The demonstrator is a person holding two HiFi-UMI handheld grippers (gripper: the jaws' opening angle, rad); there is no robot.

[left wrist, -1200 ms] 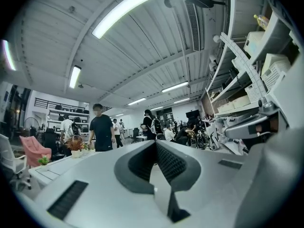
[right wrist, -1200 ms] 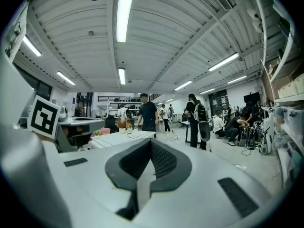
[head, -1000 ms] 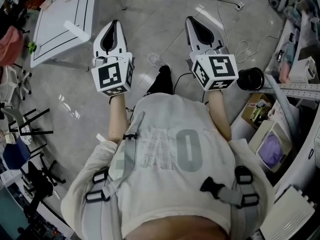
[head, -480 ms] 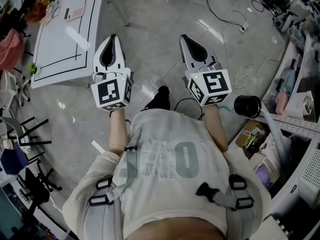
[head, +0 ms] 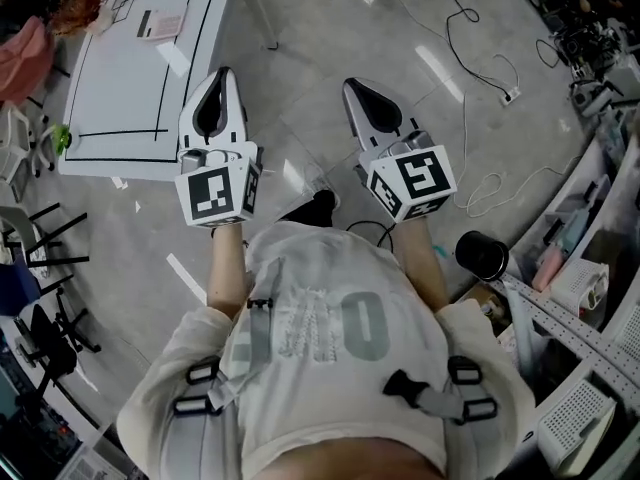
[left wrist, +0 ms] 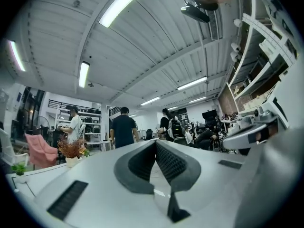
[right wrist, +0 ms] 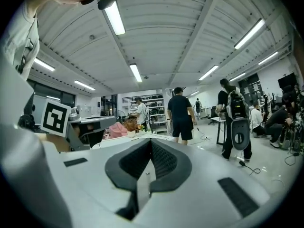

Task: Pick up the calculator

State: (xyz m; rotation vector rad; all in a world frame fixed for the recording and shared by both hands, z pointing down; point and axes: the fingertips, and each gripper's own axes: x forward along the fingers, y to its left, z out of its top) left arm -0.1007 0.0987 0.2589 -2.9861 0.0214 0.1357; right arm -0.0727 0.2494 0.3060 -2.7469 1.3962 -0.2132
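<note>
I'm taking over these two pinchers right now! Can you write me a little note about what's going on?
Left gripper: shut, empty, held by the white table.
Right gripper: shut, empty, beside the left one.
The calculator: maybe the small flat thing at the table's far end, but it's too small to be sure.
Done: nothing picked up yet.
Left: reach the table, open a gripper, pick up the calculator.

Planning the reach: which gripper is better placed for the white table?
Probably left: the left gripper sits at the white table edge, while the right gripper hangs over the floor, farther away. Both are shut and empty.
</note>
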